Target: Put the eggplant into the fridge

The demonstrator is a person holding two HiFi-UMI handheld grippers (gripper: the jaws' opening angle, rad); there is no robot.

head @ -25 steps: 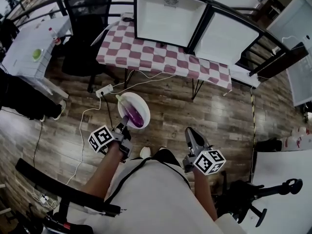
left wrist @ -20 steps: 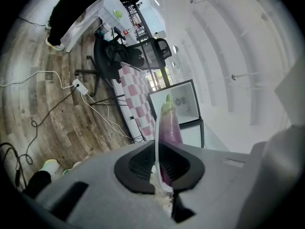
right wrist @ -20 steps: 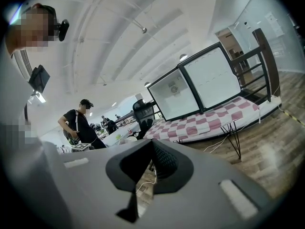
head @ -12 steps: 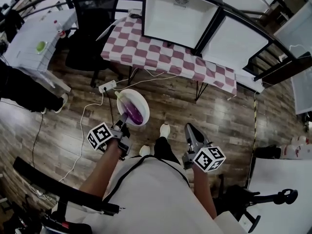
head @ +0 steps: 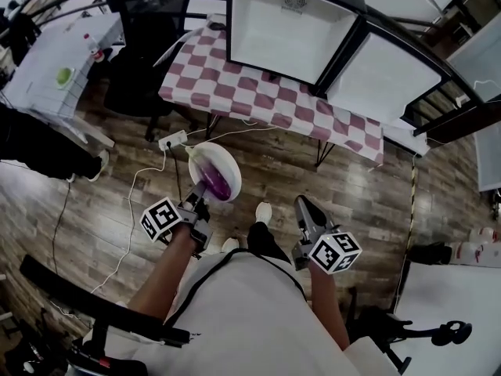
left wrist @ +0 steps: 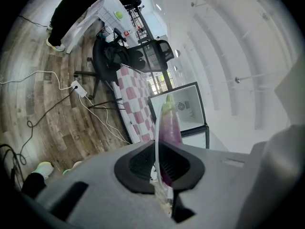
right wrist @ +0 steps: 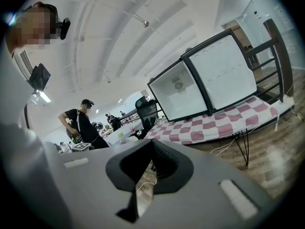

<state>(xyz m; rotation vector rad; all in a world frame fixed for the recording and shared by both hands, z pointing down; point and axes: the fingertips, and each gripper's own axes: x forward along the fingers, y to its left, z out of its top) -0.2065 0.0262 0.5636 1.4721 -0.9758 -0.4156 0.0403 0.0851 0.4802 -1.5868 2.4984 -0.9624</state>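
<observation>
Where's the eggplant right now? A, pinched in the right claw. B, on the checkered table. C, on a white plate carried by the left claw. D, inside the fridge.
C: the eggplant lies on the white plate, and the left claw is clamped on that plate's rim.

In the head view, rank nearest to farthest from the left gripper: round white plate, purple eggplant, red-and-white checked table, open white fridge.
1. Round white plate, its rim clamped in the left gripper.
2. Purple eggplant, lying on that plate just ahead of the jaws.
3. Red-and-white checked table, across the floor.
4. Open white fridge, on the table, farthest.
</observation>
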